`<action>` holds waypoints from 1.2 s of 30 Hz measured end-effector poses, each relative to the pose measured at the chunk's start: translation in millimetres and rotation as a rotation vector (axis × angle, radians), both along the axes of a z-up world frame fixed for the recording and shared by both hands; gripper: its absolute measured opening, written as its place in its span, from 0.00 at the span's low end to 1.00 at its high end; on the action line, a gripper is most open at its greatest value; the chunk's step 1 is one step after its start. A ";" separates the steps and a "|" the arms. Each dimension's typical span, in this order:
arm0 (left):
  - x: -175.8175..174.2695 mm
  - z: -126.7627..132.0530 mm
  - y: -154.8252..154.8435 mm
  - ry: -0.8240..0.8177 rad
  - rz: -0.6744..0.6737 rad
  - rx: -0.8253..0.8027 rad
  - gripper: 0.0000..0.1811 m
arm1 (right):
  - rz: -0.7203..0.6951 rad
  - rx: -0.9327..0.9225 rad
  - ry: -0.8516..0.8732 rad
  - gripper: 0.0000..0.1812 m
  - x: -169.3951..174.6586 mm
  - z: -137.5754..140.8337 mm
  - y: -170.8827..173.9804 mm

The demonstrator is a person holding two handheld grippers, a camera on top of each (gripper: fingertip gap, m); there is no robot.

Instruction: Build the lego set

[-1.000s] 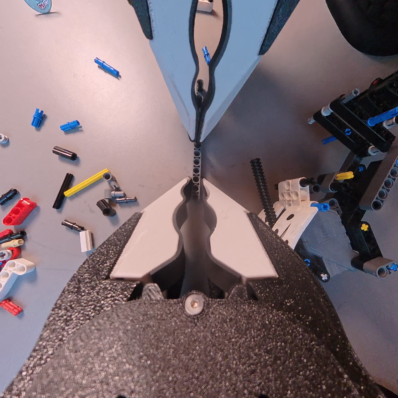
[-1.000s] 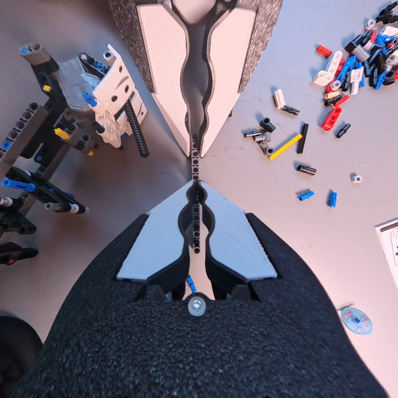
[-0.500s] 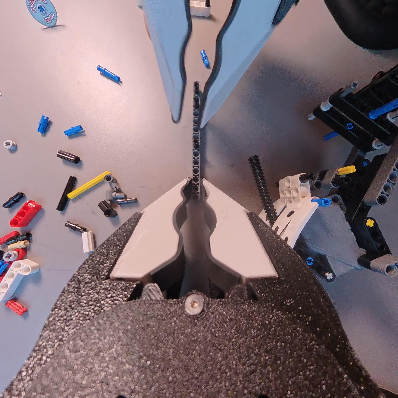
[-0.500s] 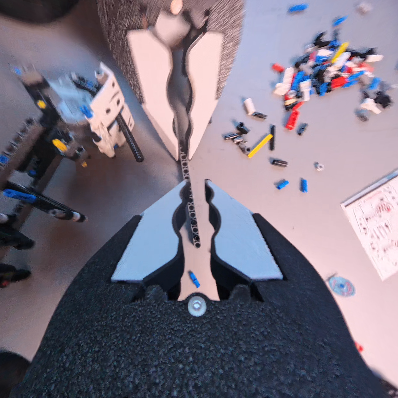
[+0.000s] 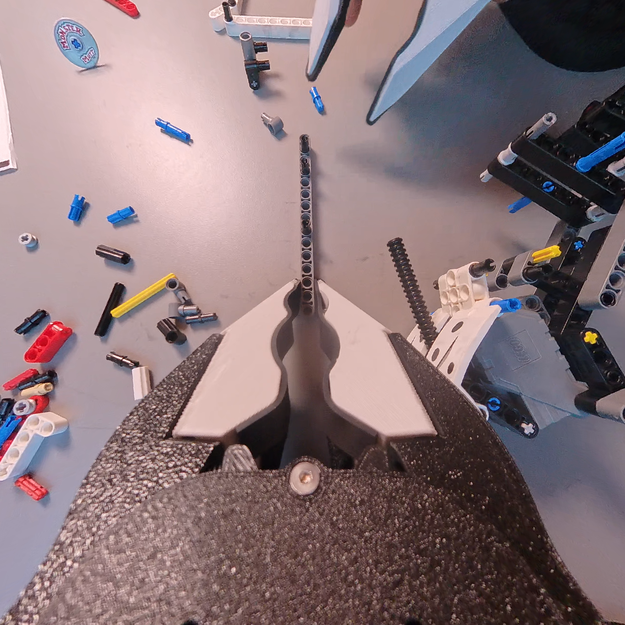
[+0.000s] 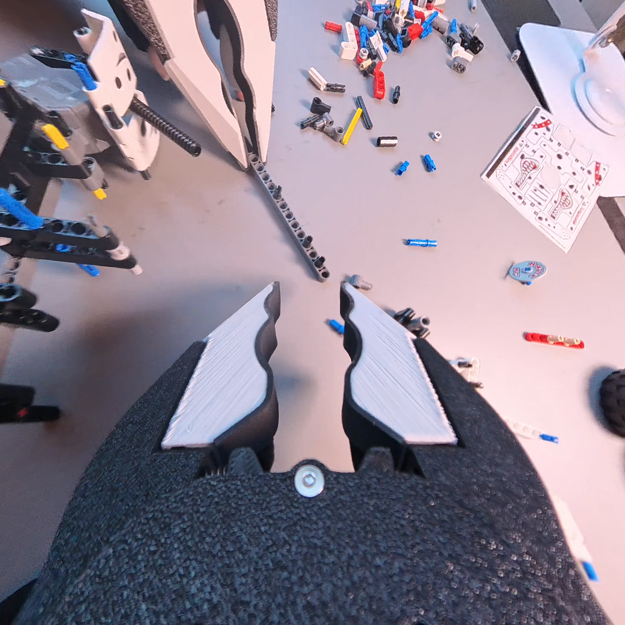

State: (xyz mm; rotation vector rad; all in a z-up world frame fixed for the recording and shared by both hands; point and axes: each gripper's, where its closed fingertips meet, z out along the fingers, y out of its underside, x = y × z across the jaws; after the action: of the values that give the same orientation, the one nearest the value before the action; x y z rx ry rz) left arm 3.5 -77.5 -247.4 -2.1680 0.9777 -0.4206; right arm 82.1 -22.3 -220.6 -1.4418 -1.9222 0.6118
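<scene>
My left gripper (image 5: 307, 287) is shut on one end of a long grey beam (image 5: 306, 220) with a row of holes and black pins in it. The beam sticks straight out ahead over the grey table. In the right wrist view the same beam (image 6: 287, 216) runs from the left gripper (image 6: 253, 159) down toward me. My right gripper (image 6: 309, 291) is open and empty, drawn back a little from the beam's free end. It shows at the top of the left wrist view (image 5: 341, 98), jaws spread. The part-built black, grey and white model (image 5: 527, 304) stands at the right, and at the left in the right wrist view (image 6: 64, 142).
Loose pins, axles and small bricks lie left of the beam (image 5: 142, 297), with a heap farther off (image 6: 399, 30). A white frame piece (image 5: 267, 25), a round blue sticker disc (image 5: 76, 44), a sticker sheet (image 6: 544, 179) and a black tyre (image 6: 612, 406) lie around. The tips of one gripper are about 11 cm away from the tips of the other.
My right gripper let go of the beam's far end, opened wide and pulled back. My left gripper kept its hold and the beam now stands free ahead of it.
</scene>
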 end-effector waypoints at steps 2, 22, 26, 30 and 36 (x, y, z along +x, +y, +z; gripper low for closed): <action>-0.3 0.0 0.2 0.010 0.002 0.012 0.04 | 0.031 0.010 -0.020 0.16 -8.0 -3.2 4.2; -6.3 2.6 4.4 0.075 0.014 0.097 0.13 | 0.349 0.069 -0.213 0.04 -21.1 -0.7 -17.3; 0.6 12.3 0.9 0.093 -0.041 0.149 0.04 | 0.352 0.107 -0.150 0.04 -24.4 23.6 -18.9; 0.9 35.1 -0.1 0.055 -0.041 0.224 0.04 | 0.346 0.060 -0.039 0.04 -29.4 50.6 -18.6; 0.2 85.3 -8.2 -0.213 -0.037 0.328 0.03 | 0.326 -0.214 0.412 0.04 -44.6 120.7 -33.0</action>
State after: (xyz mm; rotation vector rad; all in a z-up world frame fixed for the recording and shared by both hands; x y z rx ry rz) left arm 3.7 -85.7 -162.1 -1.7749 0.8991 -0.4631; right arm 37.5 -55.3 -99.8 -1.0210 -1.8042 1.1971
